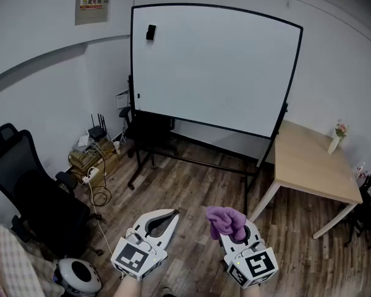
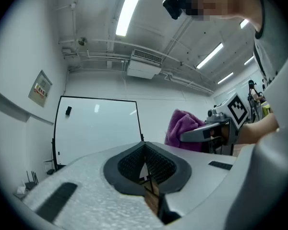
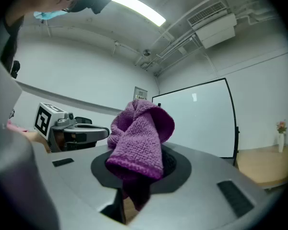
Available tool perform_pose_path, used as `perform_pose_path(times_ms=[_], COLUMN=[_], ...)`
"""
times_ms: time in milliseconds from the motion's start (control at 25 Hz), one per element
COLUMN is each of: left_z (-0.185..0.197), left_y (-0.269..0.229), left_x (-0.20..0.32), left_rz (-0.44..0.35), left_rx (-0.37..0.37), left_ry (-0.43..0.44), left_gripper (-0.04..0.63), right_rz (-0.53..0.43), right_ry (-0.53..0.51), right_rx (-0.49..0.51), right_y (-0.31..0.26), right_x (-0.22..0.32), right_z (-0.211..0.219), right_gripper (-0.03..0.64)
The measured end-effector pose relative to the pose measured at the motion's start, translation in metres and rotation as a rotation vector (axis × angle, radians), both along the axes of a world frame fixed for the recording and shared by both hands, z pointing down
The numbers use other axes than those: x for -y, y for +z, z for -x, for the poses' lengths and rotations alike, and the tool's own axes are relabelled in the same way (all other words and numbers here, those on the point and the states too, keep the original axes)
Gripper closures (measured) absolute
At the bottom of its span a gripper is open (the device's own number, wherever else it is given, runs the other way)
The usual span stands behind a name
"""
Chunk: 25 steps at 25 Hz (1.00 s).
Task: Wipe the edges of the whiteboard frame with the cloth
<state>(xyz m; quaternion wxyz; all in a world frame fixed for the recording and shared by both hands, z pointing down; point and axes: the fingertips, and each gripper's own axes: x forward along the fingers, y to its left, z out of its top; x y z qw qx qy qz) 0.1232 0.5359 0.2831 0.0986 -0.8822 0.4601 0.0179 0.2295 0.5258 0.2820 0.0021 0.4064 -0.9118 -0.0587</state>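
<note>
Well short of the whiteboard (image 1: 216, 67) across the room, we pinch the purple cloth (image 1: 226, 219) in the jaws of our right gripper (image 1: 234, 229), while our left gripper (image 1: 172, 214) beside it has its jaws pressed together, empty.

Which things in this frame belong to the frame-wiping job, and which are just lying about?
Part of the job:
purple cloth, clamped in the right gripper
whiteboard frame, not yet touched
left gripper, shut and empty

Just lying about:
wooden table
flower vase
office chair
router on boxes
small black item on the board
</note>
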Motion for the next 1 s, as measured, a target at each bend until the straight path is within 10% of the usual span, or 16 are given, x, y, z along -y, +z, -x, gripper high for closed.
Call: perform_pose_path(times_ms=[1000], left_z=[0.082], left_y=[-0.005], left_x=[0.034], left_rz=[-0.050], left_rx=[-0.028], left_ry=[0.027], left_gripper=[0.578], right_rz=[-0.004], right_ry=[-0.013], right_rx=[-0.009], right_y=[0.008], right_x=[0.030], right_z=[0.084], right_gripper=[0.540])
